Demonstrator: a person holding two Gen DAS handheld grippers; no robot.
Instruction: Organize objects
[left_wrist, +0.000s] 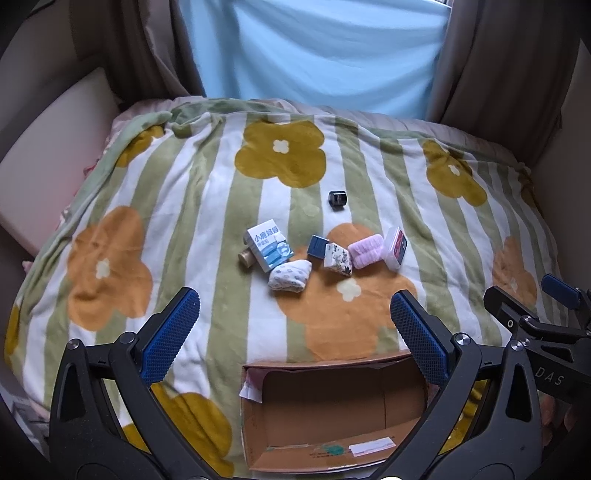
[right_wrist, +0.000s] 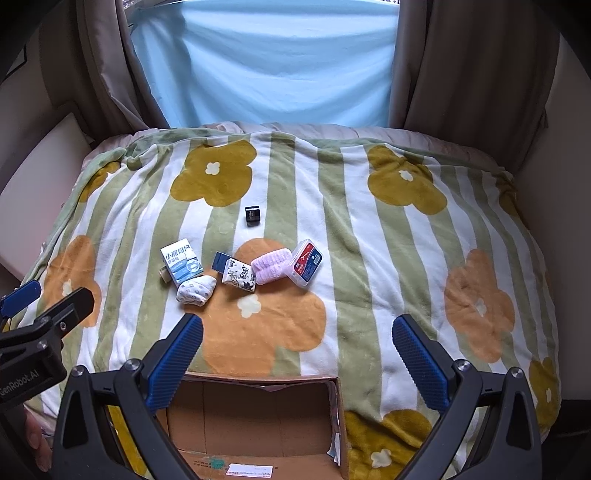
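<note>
A cluster of small items lies mid-blanket: a white-and-blue box, a spotted sock roll, a small blue box, a patterned pouch, a pink roll and a clear case. A black object lies apart, farther back. An open cardboard box sits near me. My left gripper and right gripper hover open above the box's far edge, holding nothing.
A striped flower blanket covers the bed. A tan cylinder peeks from behind the white-and-blue box. Brown curtains and a blue sheet hang behind. A cream cushion lines the left side.
</note>
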